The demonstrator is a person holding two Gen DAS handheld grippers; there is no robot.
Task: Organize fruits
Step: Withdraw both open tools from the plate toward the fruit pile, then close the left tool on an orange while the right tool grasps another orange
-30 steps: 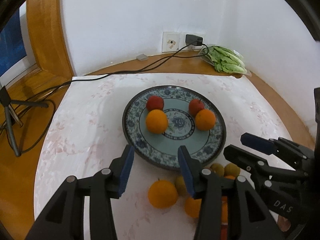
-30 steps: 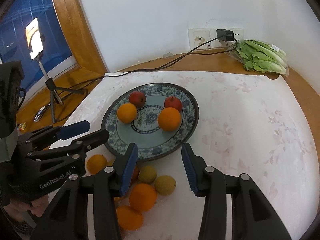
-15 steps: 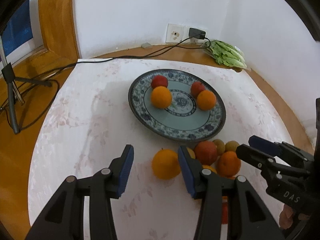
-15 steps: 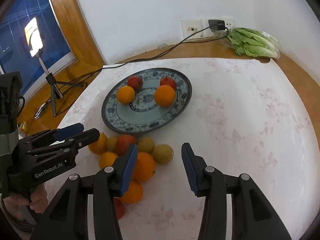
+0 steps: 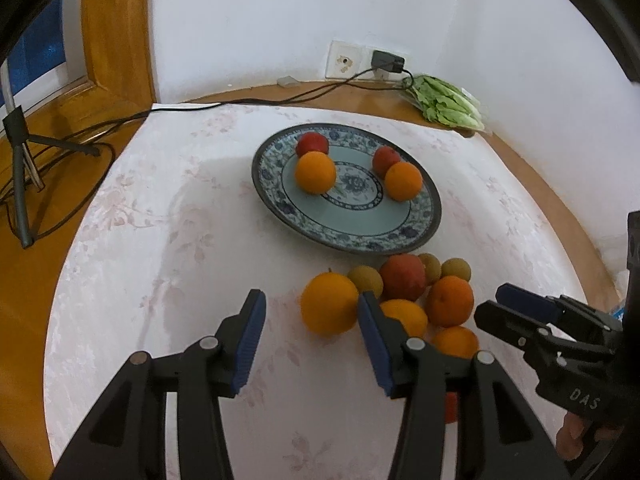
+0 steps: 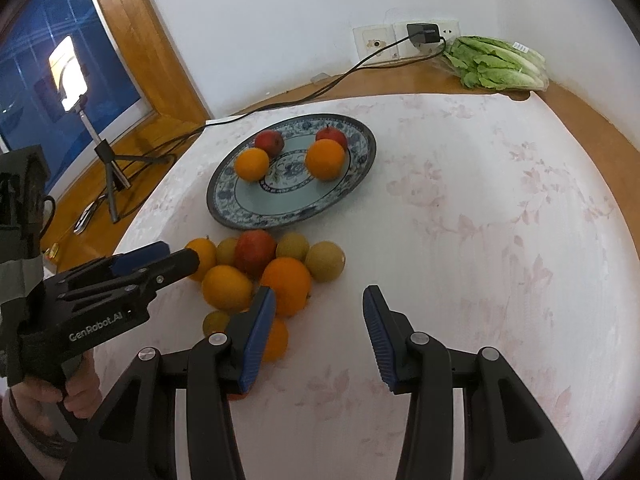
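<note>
White walls meet in a corner behind your work area, and a wooden window frame (image 6: 132, 36) stands on the left side. Your tabletop (image 5: 168, 240) is wooden and a pale cloth with a faint flower pattern covers most of it. At the far edge you have a wall socket (image 6: 404, 40) with a black charger and cable, and a bag of green lettuce (image 6: 496, 64) lies just beside it. A small tripod (image 6: 110, 176) stands on the wood near the window.

On the cloth you see a blue patterned plate (image 5: 348, 236). It holds four fruits: two oranges (image 5: 315, 172) toward the front and two red apples (image 5: 312, 143) behind them, in two separate pairs.

The other fruits lie in a loose pile (image 6: 260, 272) on the cloth, just in front of the plate. It has several oranges, one red apple and some small yellow-green fruits, all touching one another.

Your left gripper (image 5: 310, 344) hovers over the left edge of this pile. Its fingers are apart and hold nothing; one big orange (image 5: 329, 309) shows between them. Your right gripper (image 6: 320, 340) is at the right side of the pile, fingers also apart and empty, with bare cloth between them.
</note>
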